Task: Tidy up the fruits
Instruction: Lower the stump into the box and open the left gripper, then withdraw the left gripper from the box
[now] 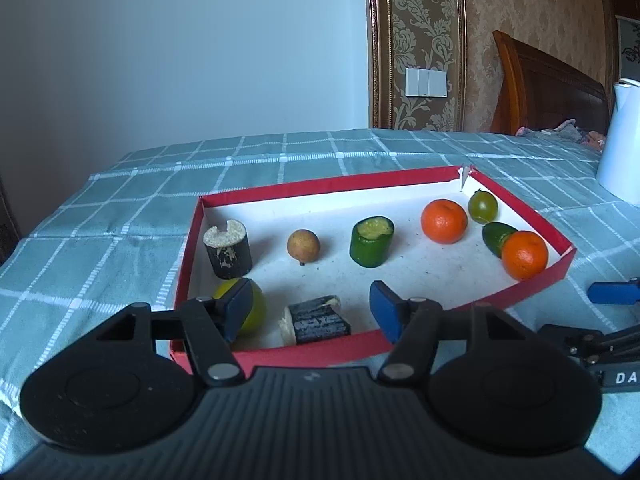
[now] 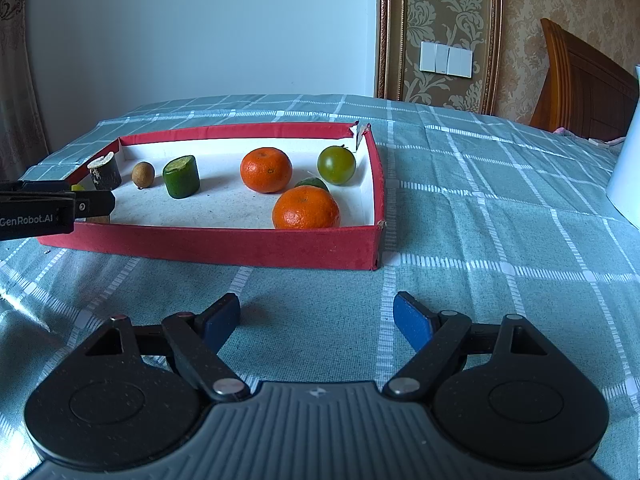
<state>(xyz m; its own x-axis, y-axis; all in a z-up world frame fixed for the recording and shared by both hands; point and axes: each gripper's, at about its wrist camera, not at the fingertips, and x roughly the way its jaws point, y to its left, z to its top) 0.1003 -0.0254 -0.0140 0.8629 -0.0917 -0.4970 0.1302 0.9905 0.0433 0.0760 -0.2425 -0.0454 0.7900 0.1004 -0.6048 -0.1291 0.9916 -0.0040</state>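
Note:
A red box with a white floor holds the fruit. At its near left a dark cane piece lies between the fingers of my left gripper, which is open, its pads clear of the piece. A yellow-green fruit sits just behind the left pad. Further in stand an upright dark cane piece, a brown round fruit, a green cylinder, two oranges and a green tomato. My right gripper is open and empty over the cloth, in front of the box.
A checked teal tablecloth covers the table. A white jug stands at the right, beyond the box. A wooden headboard rises behind the table's far right edge. One blue pad of the right gripper shows at the right edge.

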